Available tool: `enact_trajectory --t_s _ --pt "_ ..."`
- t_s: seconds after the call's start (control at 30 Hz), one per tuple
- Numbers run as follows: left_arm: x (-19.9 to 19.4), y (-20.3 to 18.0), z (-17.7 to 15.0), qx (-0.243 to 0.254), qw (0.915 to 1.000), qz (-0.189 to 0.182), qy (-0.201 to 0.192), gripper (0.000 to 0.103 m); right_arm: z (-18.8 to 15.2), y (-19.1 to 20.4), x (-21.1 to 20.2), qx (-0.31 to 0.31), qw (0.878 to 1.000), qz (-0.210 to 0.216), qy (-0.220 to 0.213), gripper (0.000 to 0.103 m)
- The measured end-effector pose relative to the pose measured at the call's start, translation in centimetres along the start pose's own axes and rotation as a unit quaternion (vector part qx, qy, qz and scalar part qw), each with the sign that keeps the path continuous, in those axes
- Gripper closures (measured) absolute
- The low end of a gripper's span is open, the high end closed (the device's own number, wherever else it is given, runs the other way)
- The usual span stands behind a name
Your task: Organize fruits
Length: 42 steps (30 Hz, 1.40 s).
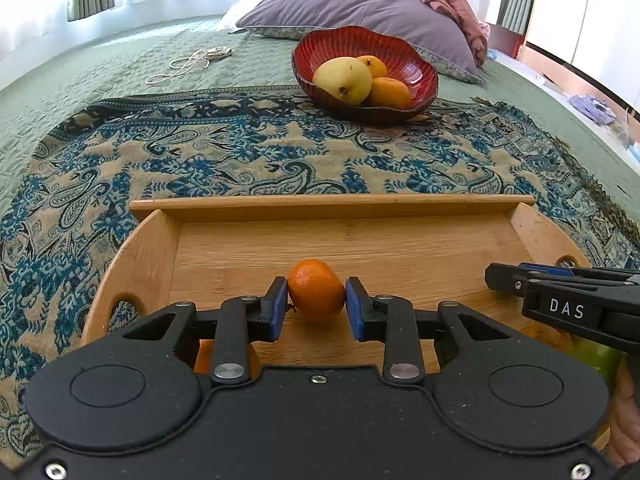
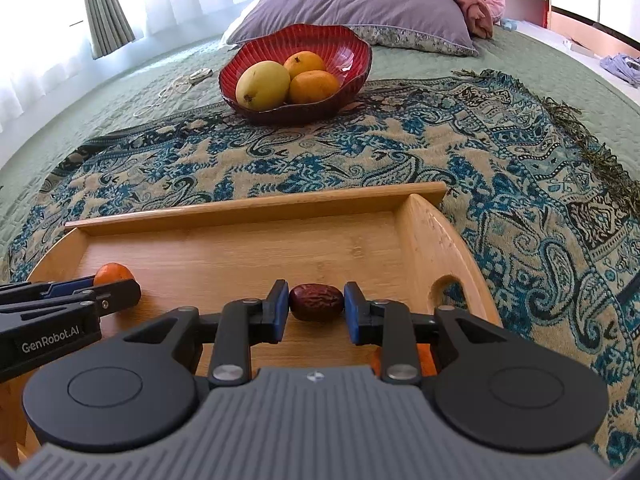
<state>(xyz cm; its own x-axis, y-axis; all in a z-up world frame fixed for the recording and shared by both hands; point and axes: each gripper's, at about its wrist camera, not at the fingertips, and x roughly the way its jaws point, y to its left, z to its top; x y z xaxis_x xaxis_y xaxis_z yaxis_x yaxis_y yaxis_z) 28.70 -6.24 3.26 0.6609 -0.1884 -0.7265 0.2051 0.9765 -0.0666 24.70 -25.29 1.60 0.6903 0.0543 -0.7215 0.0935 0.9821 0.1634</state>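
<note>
My left gripper [image 1: 316, 306] is shut on a small orange tangerine [image 1: 316, 290] just above the floor of the wooden tray [image 1: 332, 206]. My right gripper [image 2: 316, 308] is shut on a dark red date [image 2: 316, 302] over the right part of the same tray [image 2: 256, 210]. A red bowl [image 1: 408, 62] stands beyond the tray on the patterned cloth and holds a yellow mango [image 1: 342, 80] and two oranges [image 1: 390, 92]. The bowl [image 2: 344, 46] also shows in the right wrist view. A green fruit [image 1: 596, 356] lies partly hidden under the right gripper's arm.
A paisley cloth [image 1: 240, 160] covers the green bedspread under the tray and bowl. A purple pillow [image 1: 360, 0] lies behind the bowl. A white cord with a small device [image 1: 192, 62] lies at the far left. Another orange fruit [image 2: 424, 360] peeks out under the right gripper.
</note>
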Motion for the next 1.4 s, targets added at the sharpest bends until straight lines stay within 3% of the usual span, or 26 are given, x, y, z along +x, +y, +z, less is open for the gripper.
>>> enact_trajectory --t_s 0.13,0.57,0.67,1.0,1.4 --pt "0.1 -0.1 0.0 0.006 1.0 0.002 0.0 0.072 -0.1 -0.2 -0.1 0.007 1.0 0.005 0.0 0.056" --pt "-2.7 -0.6 -0.1 0.019 0.9991 0.005 -0.036 0.041 -0.3 -0.4 -2.9 0.01 0.999 0.026 -0.036 0.045" --pt "-4.0 -0.7 -0.4 0.018 0.9987 0.006 -0.047 0.029 -0.6 -0.1 -4.2 -0.003 0.998 0.025 -0.053 0.041" --pt "-9.8 -1.2 -2.7 0.037 0.9951 0.01 -0.091 0.009 -2.6 0.8 -9.4 -0.055 0.99 0.014 -0.126 0.026" --pt "-15.7 -0.1 -7.5 0.029 0.9927 0.003 -0.117 0.003 -5.8 0.7 -14.7 -0.064 0.981 0.019 -0.18 0.012"
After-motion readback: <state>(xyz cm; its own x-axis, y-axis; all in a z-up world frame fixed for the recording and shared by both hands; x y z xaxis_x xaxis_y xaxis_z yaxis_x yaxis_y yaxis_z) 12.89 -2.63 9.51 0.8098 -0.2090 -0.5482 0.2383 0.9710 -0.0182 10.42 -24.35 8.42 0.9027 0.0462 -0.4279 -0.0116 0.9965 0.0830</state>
